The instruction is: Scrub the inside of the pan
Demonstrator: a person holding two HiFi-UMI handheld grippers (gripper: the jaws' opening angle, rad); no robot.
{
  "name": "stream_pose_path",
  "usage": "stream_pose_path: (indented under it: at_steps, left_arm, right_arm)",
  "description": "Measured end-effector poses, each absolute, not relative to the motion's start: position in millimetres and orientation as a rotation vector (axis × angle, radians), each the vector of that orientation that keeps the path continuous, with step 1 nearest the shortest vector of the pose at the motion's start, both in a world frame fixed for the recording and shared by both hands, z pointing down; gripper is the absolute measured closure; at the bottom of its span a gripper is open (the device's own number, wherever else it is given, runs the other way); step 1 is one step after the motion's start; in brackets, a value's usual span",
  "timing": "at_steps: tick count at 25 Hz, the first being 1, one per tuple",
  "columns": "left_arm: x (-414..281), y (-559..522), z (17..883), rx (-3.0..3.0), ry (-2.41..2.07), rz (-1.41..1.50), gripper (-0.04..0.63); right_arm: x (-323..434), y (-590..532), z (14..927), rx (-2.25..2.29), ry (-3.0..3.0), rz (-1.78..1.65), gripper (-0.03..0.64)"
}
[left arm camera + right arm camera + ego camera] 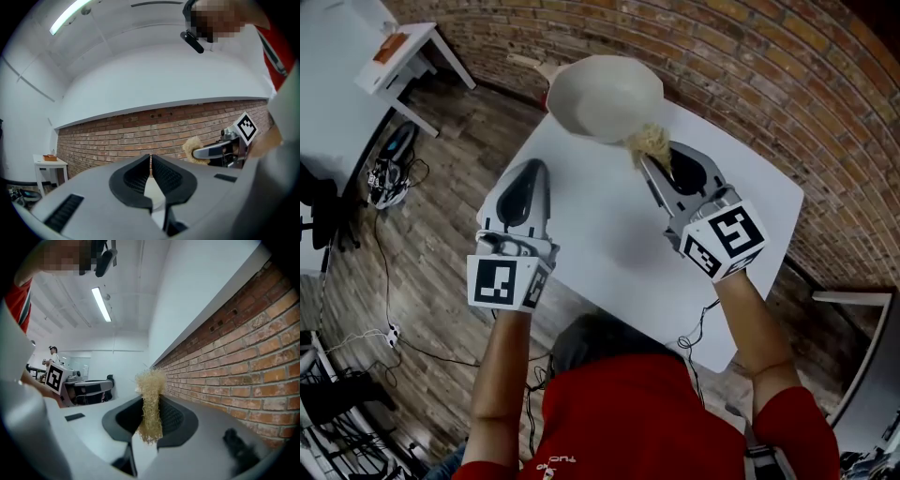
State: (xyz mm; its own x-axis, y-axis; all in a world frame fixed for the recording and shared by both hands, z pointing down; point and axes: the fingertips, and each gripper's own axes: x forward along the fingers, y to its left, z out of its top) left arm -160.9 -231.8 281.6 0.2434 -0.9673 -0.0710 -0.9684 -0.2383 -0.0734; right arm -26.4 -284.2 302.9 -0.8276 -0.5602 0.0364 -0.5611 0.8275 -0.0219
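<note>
A cream pan (605, 94) sits at the far end of the white table (600, 234), its wooden handle (530, 64) pointing left. My right gripper (651, 161) is shut on a straw-coloured scrubber (649, 143), held just off the pan's near right rim. In the right gripper view the scrubber (151, 404) stands pinched between the jaws, its tuft sticking out past the tips. My left gripper (533, 170) hovers over the table's left side, shut with nothing in it (150, 157). Neither gripper view shows the pan.
A brick wall (750, 66) runs behind the table. A small white side table (398, 52) with an orange item stands far left. Cables and a power strip (389, 178) lie on the wooden floor to the left. The table's near edge is close to the person.
</note>
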Motion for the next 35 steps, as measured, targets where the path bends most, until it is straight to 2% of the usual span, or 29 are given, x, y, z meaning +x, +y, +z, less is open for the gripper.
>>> stream_pose_path:
  at_steps: [10,17,27,35]
  left_arm:
    - [-180.1,-311.7,303.6,-2.464,1.808,0.015,0.571]
    - [-206.6,-377.3,320.3,-2.526,1.720,-0.031,0.571]
    - [-242.7,-457.1,345.5,-2.566,1.709,-0.062,0.571]
    - [-255.7,-489.7,382.3,-2.585,1.745,-0.112,0.571]
  right_arm:
    - [-54.5,-354.4,298.4,1.008,-2.887,-0.031,0.529]
    - [-101.4,-415.2,320.7,1.037,-2.795,0.001,0.529]
    - [-175.7,-506.0,383.3,0.878,-2.593,0.181,0.529]
    - [-205.6,-560.7,482.5,0.755,-2.304,0.442,0.529]
